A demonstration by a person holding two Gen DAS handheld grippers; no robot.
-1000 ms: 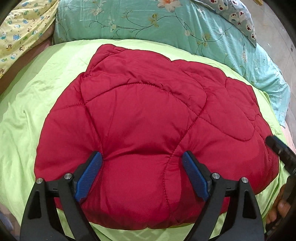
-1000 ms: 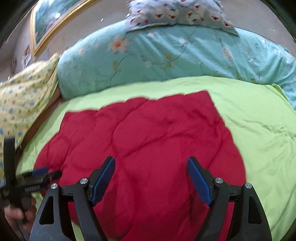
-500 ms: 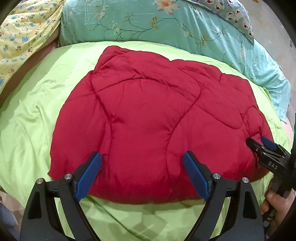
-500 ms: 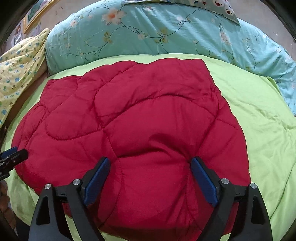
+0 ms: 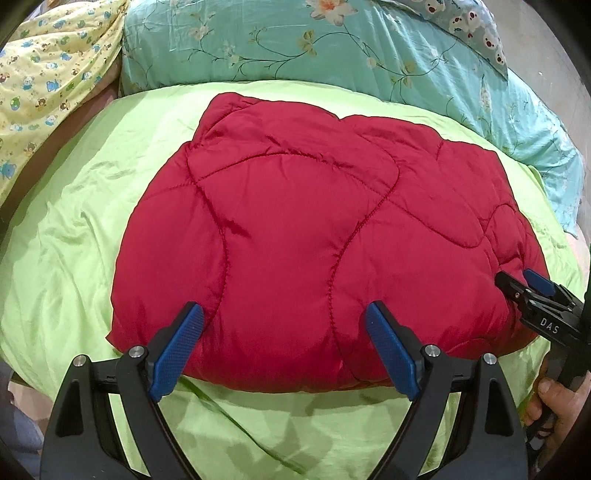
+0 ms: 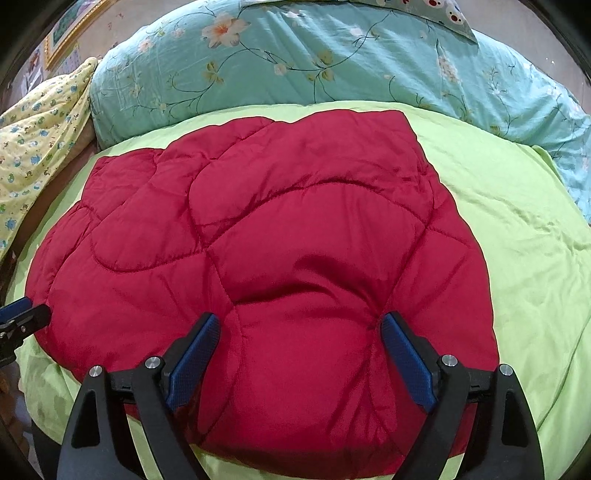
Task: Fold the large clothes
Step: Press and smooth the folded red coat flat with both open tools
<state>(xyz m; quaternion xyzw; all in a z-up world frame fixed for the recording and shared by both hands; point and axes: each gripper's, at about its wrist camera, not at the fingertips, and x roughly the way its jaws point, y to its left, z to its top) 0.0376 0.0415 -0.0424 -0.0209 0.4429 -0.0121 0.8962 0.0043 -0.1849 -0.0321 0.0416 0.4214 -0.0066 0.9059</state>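
Observation:
A puffy red quilted garment lies folded into a thick pad on the lime-green bed sheet; it also fills the right wrist view. My left gripper is open and empty, hovering at the pad's near edge. My right gripper is open, its fingers spread over the pad's near right part, pressing into the padding. The right gripper also shows in the left wrist view at the pad's right edge. The left gripper's tip shows in the right wrist view at the pad's left edge.
A teal floral duvet is piled along the far side of the bed. A yellow printed blanket lies far left. A bear-print pillow sits at the far right. Green sheet shows around the pad.
My left gripper has drawn back toward the near edge, so more green sheet shows below the pad. My right gripper has moved in over the pad's near part. Both stayed open.

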